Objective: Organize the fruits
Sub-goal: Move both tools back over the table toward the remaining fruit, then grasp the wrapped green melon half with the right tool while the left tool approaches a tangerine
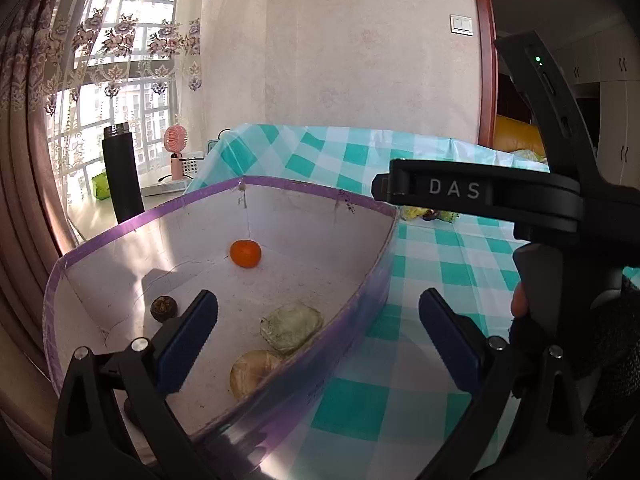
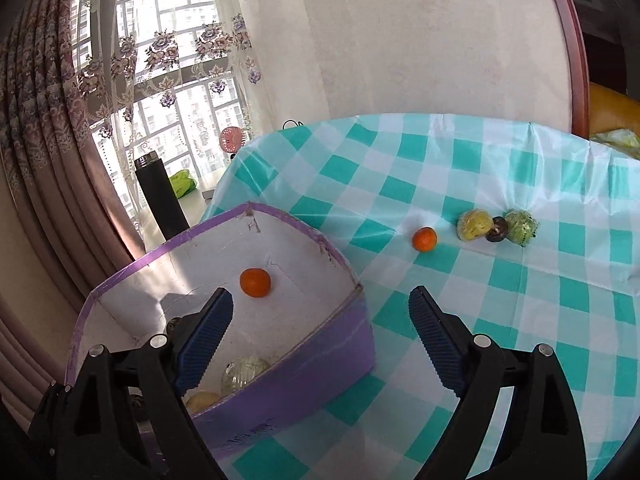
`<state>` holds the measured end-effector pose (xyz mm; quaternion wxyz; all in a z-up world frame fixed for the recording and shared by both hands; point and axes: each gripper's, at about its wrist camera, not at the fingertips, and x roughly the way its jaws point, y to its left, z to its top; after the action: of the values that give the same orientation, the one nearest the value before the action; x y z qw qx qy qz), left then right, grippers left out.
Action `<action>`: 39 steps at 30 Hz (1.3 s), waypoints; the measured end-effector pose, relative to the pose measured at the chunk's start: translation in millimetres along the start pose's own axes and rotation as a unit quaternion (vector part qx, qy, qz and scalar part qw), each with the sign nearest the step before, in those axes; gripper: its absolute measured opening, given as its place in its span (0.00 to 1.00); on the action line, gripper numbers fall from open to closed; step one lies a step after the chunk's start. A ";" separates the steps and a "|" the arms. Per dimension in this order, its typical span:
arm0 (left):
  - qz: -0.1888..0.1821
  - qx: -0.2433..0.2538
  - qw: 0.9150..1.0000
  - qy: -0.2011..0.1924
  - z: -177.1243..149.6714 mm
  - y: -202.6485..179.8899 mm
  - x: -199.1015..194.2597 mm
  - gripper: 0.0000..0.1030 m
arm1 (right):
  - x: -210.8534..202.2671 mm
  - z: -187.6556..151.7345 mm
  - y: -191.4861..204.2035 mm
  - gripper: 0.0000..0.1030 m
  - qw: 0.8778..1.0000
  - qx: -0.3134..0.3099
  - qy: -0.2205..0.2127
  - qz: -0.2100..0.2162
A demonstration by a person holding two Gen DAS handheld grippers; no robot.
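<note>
The left gripper (image 1: 318, 312) was wide open, with nothing between its blue fingers (image 1: 188, 344). The right gripper (image 2: 320, 320) was wide open too, and it held nothing. Both hung over the near edge of a purple box (image 2: 304, 376) on a table with a green and white checked cloth (image 2: 500, 300).

Inside the box, just past the left gripper's tips, sat an orange (image 1: 245, 253) near the far corner. Closer in lay a wrapped green fruit (image 1: 291, 326) and, touching it, a wrapped yellow fruit (image 1: 252, 372). A small dark fruit (image 1: 164, 308) sat just left of the left finger. I could not tell what kind it was.

Out on the cloth, well ahead of the right gripper, sat a second orange (image 2: 425, 239). To its right, three more fruits sat in a row, touching: a yellow one (image 2: 475, 225), a little dark one (image 2: 498, 230) and a green one (image 2: 520, 226).
</note>
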<state>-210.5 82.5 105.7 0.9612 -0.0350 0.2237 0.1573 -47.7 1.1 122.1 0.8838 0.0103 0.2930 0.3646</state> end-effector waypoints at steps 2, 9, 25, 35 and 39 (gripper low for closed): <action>-0.031 0.033 0.999 -0.008 1.3 -25.6 5.5 0.98 | -4.8 -10.4 -40.7 0.84 0.999 0.045 -0.003 -0.030; -0.122 0.149 0.981 0.023 -8.9 -119.3 67.9 0.98 | -13.0 -48.1 -166.9 0.84 0.976 0.158 0.010 -0.151; -0.235 -0.014 0.947 0.216 4.5 -126.5 216.4 0.98 | 46.7 -28.4 -256.7 0.84 0.955 0.220 0.039 -0.197; -0.261 -0.026 0.947 0.187 5.1 -116.9 202.2 0.98 | 127.6 29.3 -258.6 0.84 0.963 0.173 0.054 -0.201; -0.295 -0.049 0.943 0.142 6.4 -101.5 185.6 0.98 | 159.8 50.2 -257.9 0.80 0.966 0.162 0.055 -0.196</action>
<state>-17.7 40.3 29.3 0.9199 -0.1683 0.3296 -0.1297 233.2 -74.4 22.3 0.9071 0.0755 0.3925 0.1324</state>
